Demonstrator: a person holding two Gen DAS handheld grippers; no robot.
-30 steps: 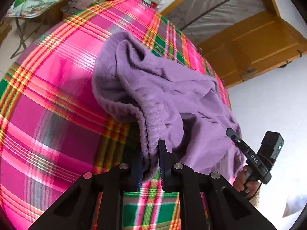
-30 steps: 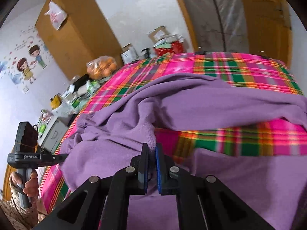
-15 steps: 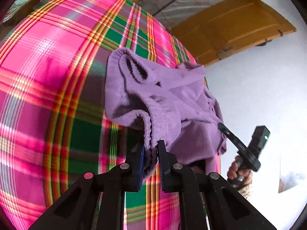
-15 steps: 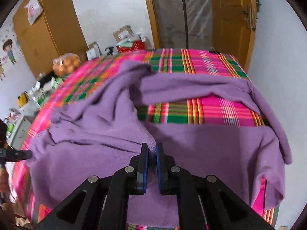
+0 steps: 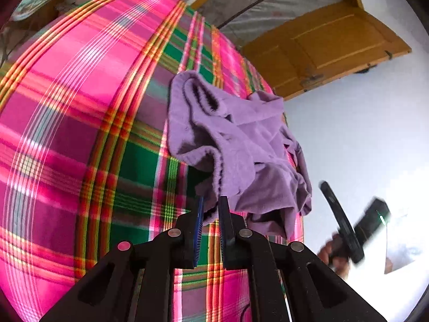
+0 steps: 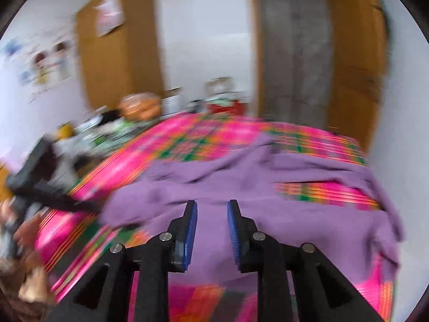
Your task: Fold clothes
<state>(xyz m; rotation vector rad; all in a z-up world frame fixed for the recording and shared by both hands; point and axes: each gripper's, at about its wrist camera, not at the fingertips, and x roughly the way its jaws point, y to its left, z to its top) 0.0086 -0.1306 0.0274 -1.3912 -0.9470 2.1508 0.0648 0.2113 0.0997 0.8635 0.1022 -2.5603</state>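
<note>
The pink-and-green plaid tabletop (image 5: 80,123) carries a soft purple fleece garment (image 6: 268,187), spread and rumpled, likely light and limp. Its ribbed hem offers the firmest hold. The left tongs (image 5: 210,212) pinch that hem; the right tongs (image 6: 211,214), just opening, hold nothing.
</note>
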